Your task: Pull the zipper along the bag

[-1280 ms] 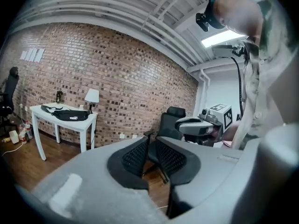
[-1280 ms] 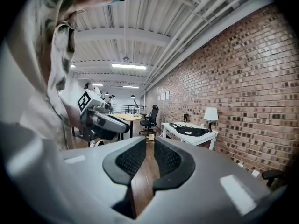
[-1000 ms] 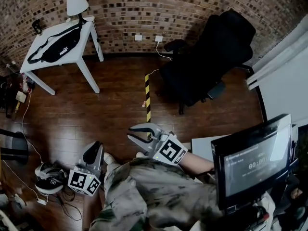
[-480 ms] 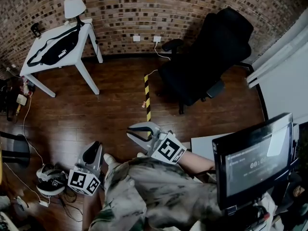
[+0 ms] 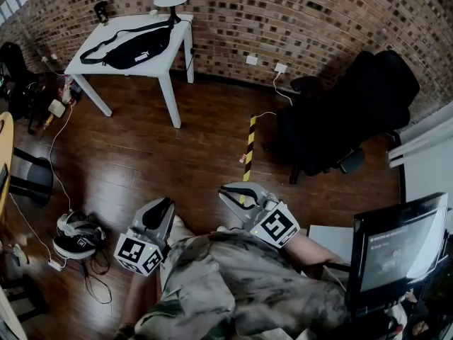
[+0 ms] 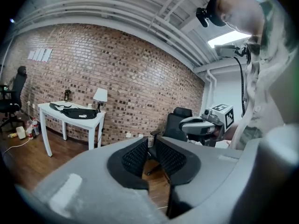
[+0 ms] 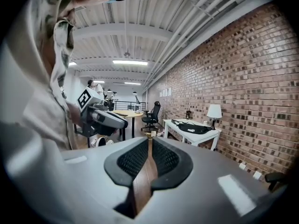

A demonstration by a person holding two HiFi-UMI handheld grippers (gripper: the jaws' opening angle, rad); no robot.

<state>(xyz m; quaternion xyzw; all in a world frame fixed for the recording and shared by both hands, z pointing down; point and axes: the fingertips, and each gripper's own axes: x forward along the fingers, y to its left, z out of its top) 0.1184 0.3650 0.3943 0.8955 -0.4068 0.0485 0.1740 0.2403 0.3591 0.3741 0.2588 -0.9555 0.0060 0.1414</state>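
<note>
Against the far brick wall, on the white counter at far left, the black bag is lying flat; its zipper is showing too small to judge as drawn or not. Near, beside the person, the left gripper and right gripper are hovering well apart from the bag, each with jaws slightly apart and gripping nothing. Progress is therefore not determinable; neither gripper is engaging the zipper.
</note>
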